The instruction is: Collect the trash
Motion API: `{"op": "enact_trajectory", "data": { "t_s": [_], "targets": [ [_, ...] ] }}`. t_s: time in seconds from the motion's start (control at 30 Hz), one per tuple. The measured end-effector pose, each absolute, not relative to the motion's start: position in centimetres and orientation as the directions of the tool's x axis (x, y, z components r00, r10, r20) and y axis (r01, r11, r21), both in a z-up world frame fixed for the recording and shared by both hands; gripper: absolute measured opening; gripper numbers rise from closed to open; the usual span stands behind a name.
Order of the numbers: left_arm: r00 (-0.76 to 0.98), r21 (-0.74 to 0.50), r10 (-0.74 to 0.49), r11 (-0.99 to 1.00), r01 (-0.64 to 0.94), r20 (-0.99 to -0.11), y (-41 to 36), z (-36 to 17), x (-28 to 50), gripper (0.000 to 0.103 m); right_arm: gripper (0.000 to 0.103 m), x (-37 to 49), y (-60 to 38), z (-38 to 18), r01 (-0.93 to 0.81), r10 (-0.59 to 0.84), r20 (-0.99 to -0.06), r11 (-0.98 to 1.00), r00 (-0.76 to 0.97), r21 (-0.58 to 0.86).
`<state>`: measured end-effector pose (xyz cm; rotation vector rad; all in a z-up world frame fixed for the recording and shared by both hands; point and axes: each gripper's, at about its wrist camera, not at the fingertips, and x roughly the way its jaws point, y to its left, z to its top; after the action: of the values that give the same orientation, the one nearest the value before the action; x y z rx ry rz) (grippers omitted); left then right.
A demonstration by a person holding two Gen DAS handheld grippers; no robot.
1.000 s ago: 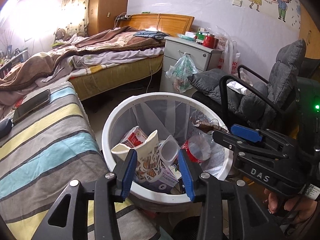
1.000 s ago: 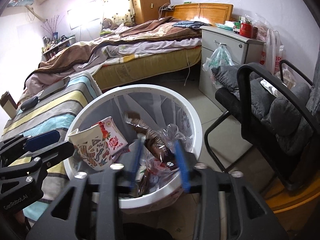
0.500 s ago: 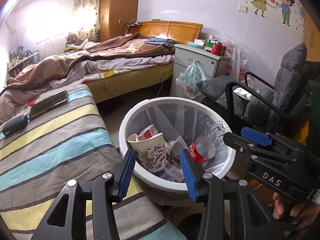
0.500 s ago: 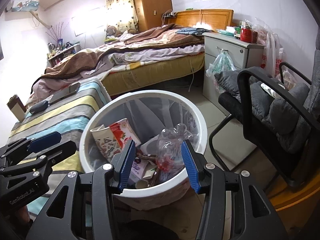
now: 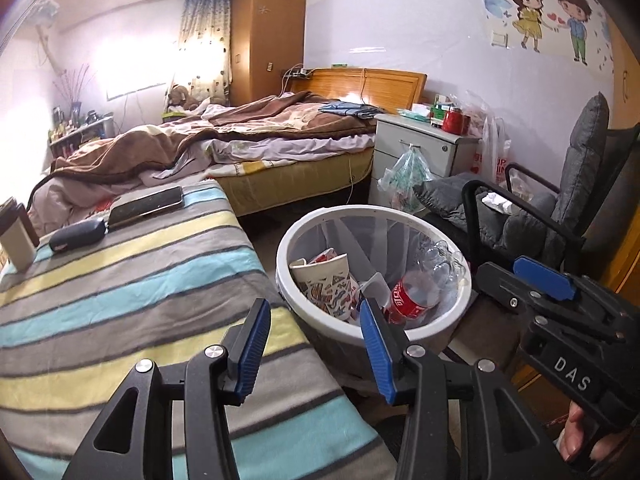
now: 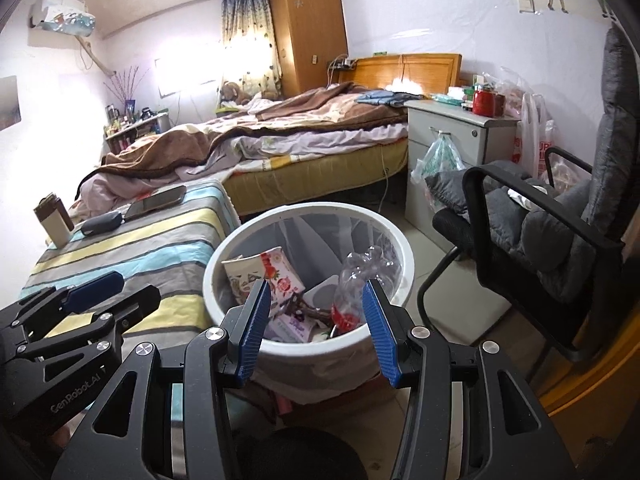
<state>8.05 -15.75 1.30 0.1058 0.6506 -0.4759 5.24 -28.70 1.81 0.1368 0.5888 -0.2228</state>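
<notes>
A white round trash bin (image 5: 420, 332) (image 6: 396, 240) with a clear liner stands on the floor beside the striped table. Inside lie a patterned paper cup (image 5: 324, 280) (image 6: 240, 276), a crushed clear cola bottle with a red label (image 5: 412, 296) (image 6: 352, 280) and wrappers. My left gripper (image 5: 314, 312) is open and empty, held back above the table's near corner and the bin rim. My right gripper (image 6: 316, 292) is open and empty, held back above the bin's near rim. Each gripper shows in the other's view, the right one (image 5: 544, 280) and the left one (image 6: 92, 290).
The striped cloth table (image 5: 120, 292) carries a phone (image 5: 146, 206), a dark case (image 5: 78, 234) and a small box (image 5: 16, 240). A black chair with grey cushions (image 6: 540, 224) stands right of the bin. A bed (image 5: 260, 136) and a nightstand (image 5: 424, 148) lie behind.
The right gripper opened and let the bottle drop into the bin. Both grippers pulled back and up from the bin, and the cup now lies inside it.
</notes>
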Motion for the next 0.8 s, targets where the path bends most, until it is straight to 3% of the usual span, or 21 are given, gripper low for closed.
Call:
{"op": "enact_trajectory", "data": {
  "t_s": [0.8],
  "targets": [
    [0.766,-0.017,-0.320,0.927,0.376,-0.558,-13.2,1.6,3.7,0.047,0.050,2.3,-26.0,1.0,0.251,-0.180,-0.534,0.966,0.826,0.061]
  ]
}}
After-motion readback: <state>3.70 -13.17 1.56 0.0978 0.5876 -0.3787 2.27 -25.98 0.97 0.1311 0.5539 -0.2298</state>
